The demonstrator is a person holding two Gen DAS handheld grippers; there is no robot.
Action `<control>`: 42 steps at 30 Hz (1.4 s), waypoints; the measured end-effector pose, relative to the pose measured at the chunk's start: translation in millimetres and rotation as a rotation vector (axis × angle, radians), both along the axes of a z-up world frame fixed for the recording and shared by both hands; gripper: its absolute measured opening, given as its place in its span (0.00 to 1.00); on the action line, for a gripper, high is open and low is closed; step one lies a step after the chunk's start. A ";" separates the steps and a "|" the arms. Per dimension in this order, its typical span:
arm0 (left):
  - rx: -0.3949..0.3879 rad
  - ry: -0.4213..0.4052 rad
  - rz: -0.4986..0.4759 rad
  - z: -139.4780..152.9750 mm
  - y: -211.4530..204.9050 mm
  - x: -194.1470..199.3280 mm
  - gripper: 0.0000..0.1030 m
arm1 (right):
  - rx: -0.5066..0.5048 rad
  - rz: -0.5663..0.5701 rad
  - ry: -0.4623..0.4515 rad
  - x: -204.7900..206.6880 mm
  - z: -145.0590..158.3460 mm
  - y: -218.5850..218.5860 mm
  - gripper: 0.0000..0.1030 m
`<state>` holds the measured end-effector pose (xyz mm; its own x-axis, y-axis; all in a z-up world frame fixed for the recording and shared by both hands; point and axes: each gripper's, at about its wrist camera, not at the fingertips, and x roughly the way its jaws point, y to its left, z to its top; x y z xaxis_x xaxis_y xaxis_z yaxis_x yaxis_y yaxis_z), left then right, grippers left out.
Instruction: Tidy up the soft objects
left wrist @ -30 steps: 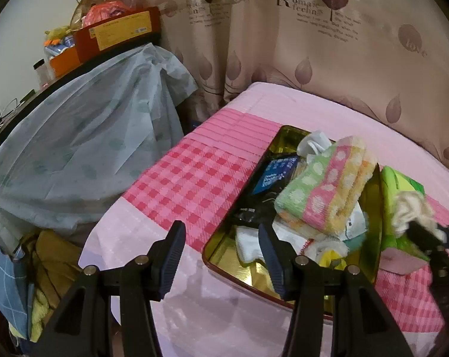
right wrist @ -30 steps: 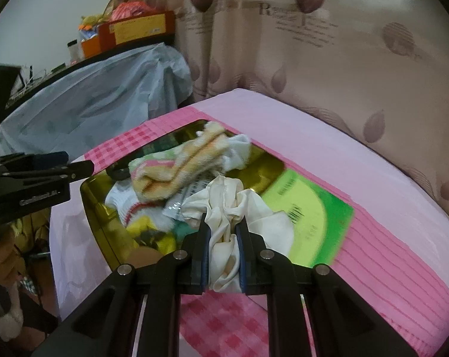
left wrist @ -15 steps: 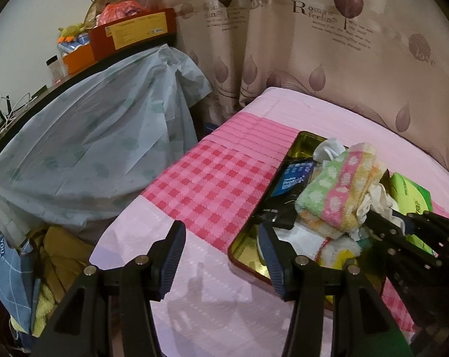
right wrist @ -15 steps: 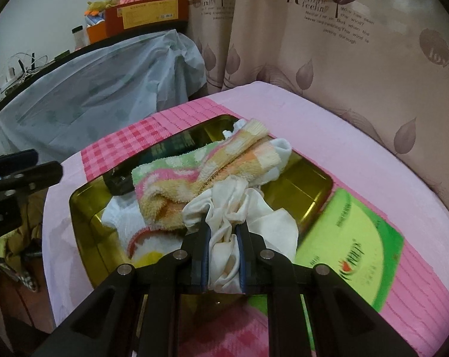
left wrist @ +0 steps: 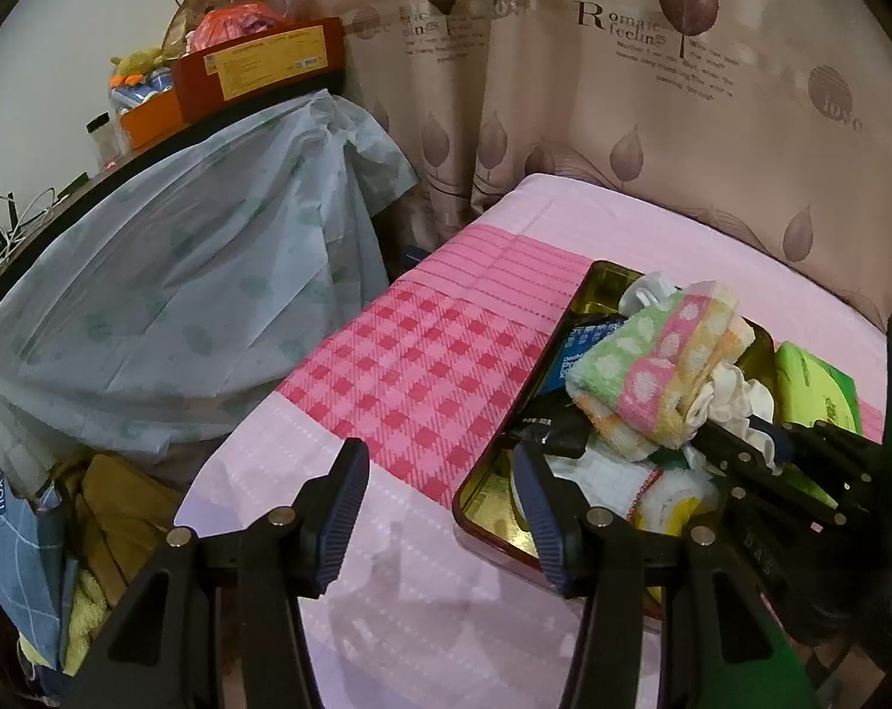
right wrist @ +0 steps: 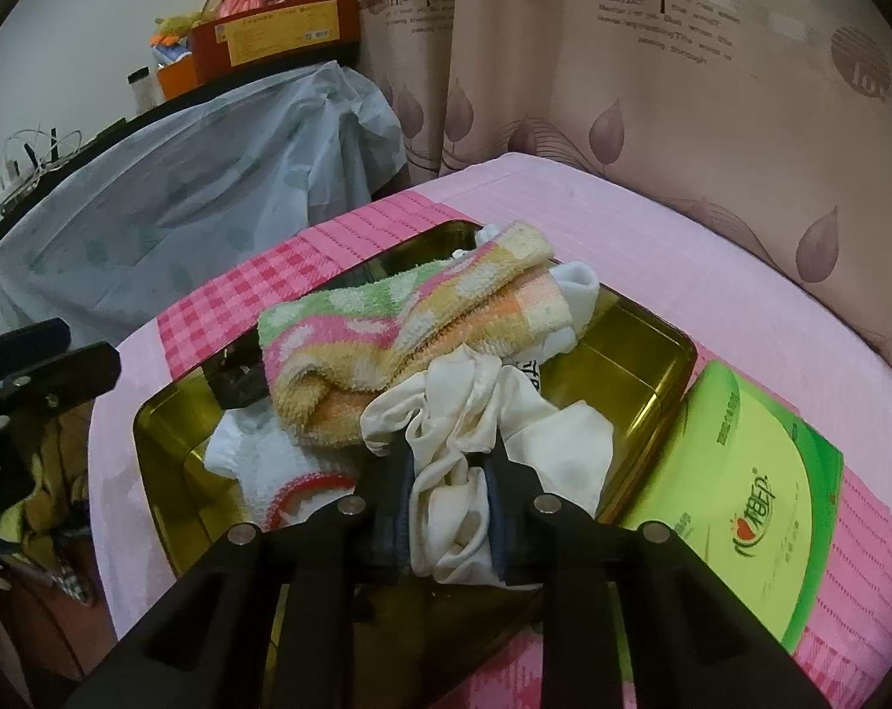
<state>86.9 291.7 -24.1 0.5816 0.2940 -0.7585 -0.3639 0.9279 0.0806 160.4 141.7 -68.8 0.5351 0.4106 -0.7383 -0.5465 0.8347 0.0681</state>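
Observation:
A gold metal tray (right wrist: 653, 366) (left wrist: 487, 502) lies on the pink bed. It holds a folded green, pink and yellow towel (right wrist: 404, 319) (left wrist: 653, 372), white socks (right wrist: 269, 461) and a dark packet (left wrist: 555, 425). My right gripper (right wrist: 446, 461) is shut on a cream scrunchie (right wrist: 464, 419) and holds it over the tray, against the towel; the scrunchie also shows in the left wrist view (left wrist: 729, 396). My left gripper (left wrist: 440, 508) is open and empty over the bed at the tray's near left corner.
A green tissue pack (right wrist: 753, 502) (left wrist: 818, 384) lies on the bed right of the tray. A covered table (left wrist: 180, 272) with boxes (left wrist: 257, 65) stands to the left. A curtain (left wrist: 653, 88) hangs behind the bed. Clothes (left wrist: 91, 502) lie on the floor.
My right gripper has carried the scrunchie from beside the tissue pack to over the tray, close to the towel. My left gripper has drifted left, away from the tray.

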 end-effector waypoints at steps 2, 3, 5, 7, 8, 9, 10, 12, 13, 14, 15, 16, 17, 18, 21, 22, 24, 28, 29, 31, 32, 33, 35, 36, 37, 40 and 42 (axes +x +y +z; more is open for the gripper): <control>-0.002 0.004 -0.005 -1.3 -0.4 1.1 0.51 | -0.001 -0.004 0.002 -2.3 -0.1 0.2 0.25; -0.002 0.004 -0.007 -1.7 -0.7 1.4 0.51 | 0.005 -0.009 0.003 -3.6 0.4 -0.1 0.27; -0.002 0.003 -0.012 -2.0 -1.6 1.4 0.51 | 0.012 -0.014 0.005 -5.9 1.6 -0.9 0.30; 0.001 0.001 -0.016 -1.7 -2.7 1.3 0.51 | 0.011 -0.015 0.000 -9.2 2.9 -1.0 0.38; 0.002 0.000 -0.018 -1.8 -2.8 1.3 0.51 | 0.009 -0.011 -0.002 -11.2 3.7 -0.7 0.42; 0.005 -0.003 -0.021 -1.4 -3.7 1.3 0.51 | 0.007 -0.008 -0.007 -13.2 4.8 -0.3 0.45; 0.006 -0.003 -0.023 -1.4 -4.4 1.3 0.51 | 0.006 -0.008 -0.010 -14.7 5.9 -0.7 0.48; 0.009 -0.003 -0.028 -1.5 -5.8 1.6 0.51 | 0.010 -0.009 -0.019 -18.5 9.2 -0.8 0.58; 0.010 -0.003 -0.030 -1.3 -6.2 1.2 0.51 | 0.010 -0.011 -0.023 -19.8 10.6 -1.4 0.60; 0.011 -0.004 -0.031 -1.2 -6.2 0.9 0.51 | 0.009 -0.012 -0.029 -21.7 12.2 -1.8 0.64; 0.012 -0.009 -0.032 -0.4 -6.8 0.6 0.51 | 0.004 -0.013 -0.037 -23.7 13.8 -2.4 0.68; 0.012 -0.012 -0.035 0.0 -7.3 0.4 0.51 | 0.002 -0.014 -0.042 -26.3 15.7 -3.1 0.70; 0.013 -0.013 -0.037 0.2 -8.3 0.6 0.51 | 0.007 -0.016 -0.044 -28.9 17.4 -4.4 0.72; 0.017 -0.013 -0.038 0.1 -9.1 0.6 0.51 | 0.012 -0.019 -0.046 -31.3 18.8 -6.1 0.74; 0.021 -0.013 -0.047 0.0 -10.8 1.1 0.51 | 0.028 -0.045 -0.046 -40.2 23.0 -14.4 0.84; 0.021 -0.013 -0.049 -0.1 -11.0 0.8 0.51 | 0.034 -0.049 -0.042 -42.9 23.6 -17.0 0.85; 0.023 -0.014 -0.051 0.2 -11.7 0.5 0.51 | 0.035 -0.057 -0.031 -48.0 24.0 -21.2 0.87; 0.027 -0.021 -0.057 1.4 -13.8 -0.9 0.51 | 0.034 -0.068 -0.036 -59.1 26.5 -26.9 0.88; 0.029 -0.021 -0.059 1.7 -14.5 -0.9 0.51 | 0.039 -0.068 -0.039 -62.1 27.6 -28.3 0.89; 0.036 -0.022 -0.062 2.3 -16.1 -0.7 0.51 | 0.046 -0.071 -0.050 -69.3 30.0 -31.3 0.90; 0.037 -0.023 -0.064 2.5 -16.8 -0.9 0.51 | 0.045 -0.075 -0.058 -72.9 31.2 -32.8 0.91; 0.039 -0.025 -0.065 2.7 -16.8 -0.8 0.51 | 0.044 -0.082 -0.066 -76.9 32.1 -34.2 0.92; 0.040 -0.028 -0.066 3.0 -17.4 -0.2 0.51 | 0.048 -0.097 -0.074 -83.2 33.8 -37.9 0.94; 0.041 -0.027 -0.068 2.9 -17.8 0.0 0.51 | 0.047 -0.105 -0.079 -86.6 34.4 -39.3 0.95; 0.042 -0.026 -0.068 2.6 -18.0 -0.1 0.51 | 0.045 -0.112 -0.086 -89.4 35.2 -40.7 0.95; 0.047 -0.030 -0.073 3.2 -19.9 -0.6 0.51 | 0.042 -0.133 -0.101 -93.6 38.2 -44.2 0.95; 0.051 -0.032 -0.079 3.8 -22.3 -0.5 0.51 | 0.048 -0.147 -0.104 -94.3 39.0 -47.0 0.96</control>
